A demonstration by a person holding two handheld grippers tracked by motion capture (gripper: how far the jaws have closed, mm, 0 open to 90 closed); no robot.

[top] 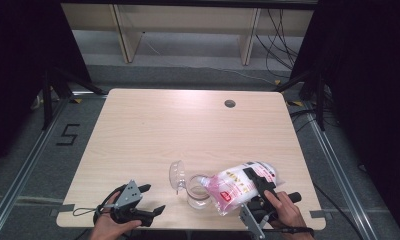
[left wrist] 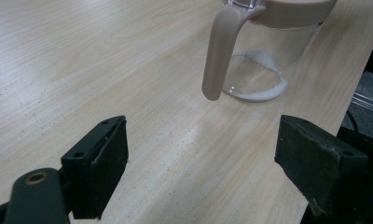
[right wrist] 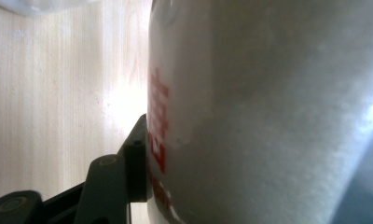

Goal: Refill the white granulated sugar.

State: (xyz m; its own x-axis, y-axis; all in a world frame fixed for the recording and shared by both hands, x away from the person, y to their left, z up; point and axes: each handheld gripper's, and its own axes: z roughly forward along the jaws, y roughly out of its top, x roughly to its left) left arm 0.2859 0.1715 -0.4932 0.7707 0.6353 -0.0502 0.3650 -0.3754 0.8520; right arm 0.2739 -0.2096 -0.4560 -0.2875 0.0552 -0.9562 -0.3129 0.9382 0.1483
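A plastic bag (top: 240,186) of white grains, printed in pink and red, is tipped on its side near the front edge of the table (top: 188,125), its open corner pointing left at the mouth of a clear jar (top: 197,192). The right gripper (top: 260,187) clamps the bag across its middle; in the right gripper view the bag (right wrist: 268,116) presses against the one jaw that shows, with red print just beside it. The person's right hand (top: 285,210) holds that gripper from the near edge.

The jar stands upright just left of the bag, touching or nearly touching its corner. Its clear lid (top: 176,176) is swung open to the left. In the left gripper view the jar (left wrist: 264,60) shows a beige collar, a beige handle (left wrist: 219,51) hanging down its side, and a thin ring of white grains on its bottom.

The left gripper (top: 150,200) rests low over the front left of the table, jaws spread wide with nothing between them, aimed at the jar and apart from it. The left hand (top: 108,225) grips it from behind.
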